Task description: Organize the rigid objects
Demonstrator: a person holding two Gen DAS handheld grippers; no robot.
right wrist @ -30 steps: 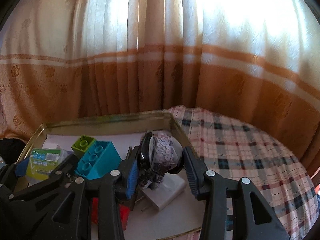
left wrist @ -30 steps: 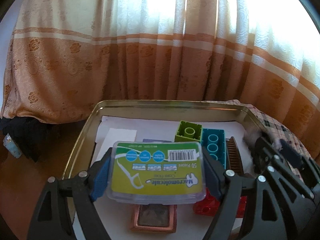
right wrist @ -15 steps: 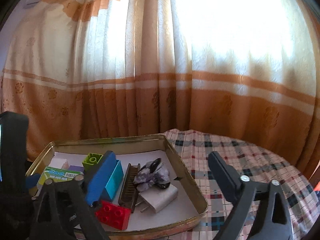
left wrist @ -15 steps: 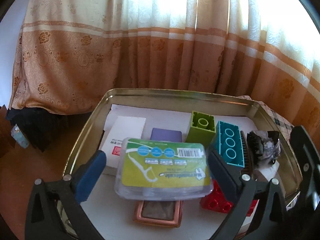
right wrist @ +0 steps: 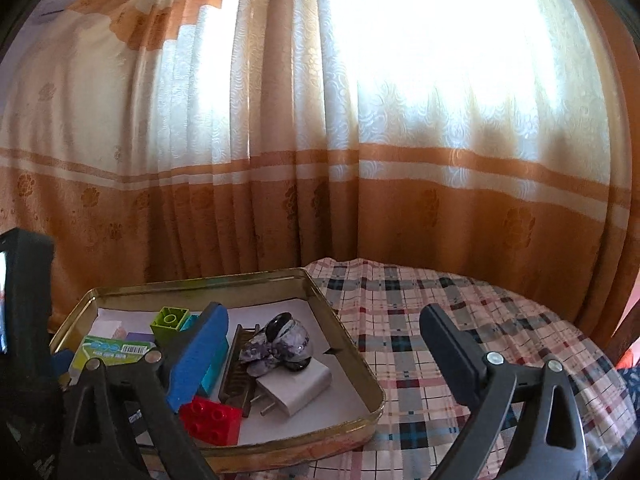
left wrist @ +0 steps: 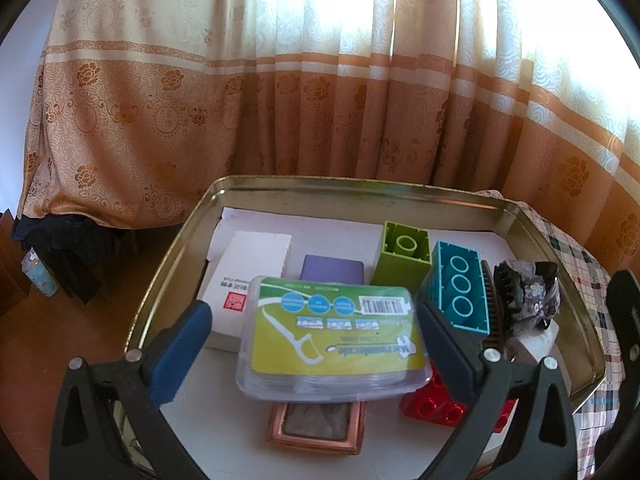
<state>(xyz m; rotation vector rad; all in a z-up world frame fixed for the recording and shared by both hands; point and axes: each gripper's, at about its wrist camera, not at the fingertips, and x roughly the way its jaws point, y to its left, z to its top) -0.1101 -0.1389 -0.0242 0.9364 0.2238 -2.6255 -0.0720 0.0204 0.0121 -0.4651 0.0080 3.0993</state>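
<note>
- Left view: my left gripper (left wrist: 312, 312) has just been opening and now its jaws are wide. The floss box (left wrist: 332, 340) lies between them, but the pads do not press it.
- The floss box is at the 6 o'clock side of the tin tray (left wrist: 320, 184). It rests tilted on a copper frame (left wrist: 316, 428). If I bump it as I pull back, I think it could slide off.
- I count one floss box, one white box (left wrist: 244, 276), one purple card (left wrist: 332, 270), one green block (left wrist: 402, 260), one blue block (left wrist: 458, 284), one red block (left wrist: 432, 404) and one copper frame.
- Right view: my right gripper (right wrist: 324, 312) has just been opening too. Its jaws are wide and nothing is between them.
- The tray sits at 8 o'clock, on the checked cloth (right wrist: 440, 320).
- The hair clip (right wrist: 280, 340) lies on top of the white plug (right wrist: 296, 388), touching the brown comb (right wrist: 236, 360). It could roll off if I knock the tray.
- I count one clip, one plug and one comb here.
</note>
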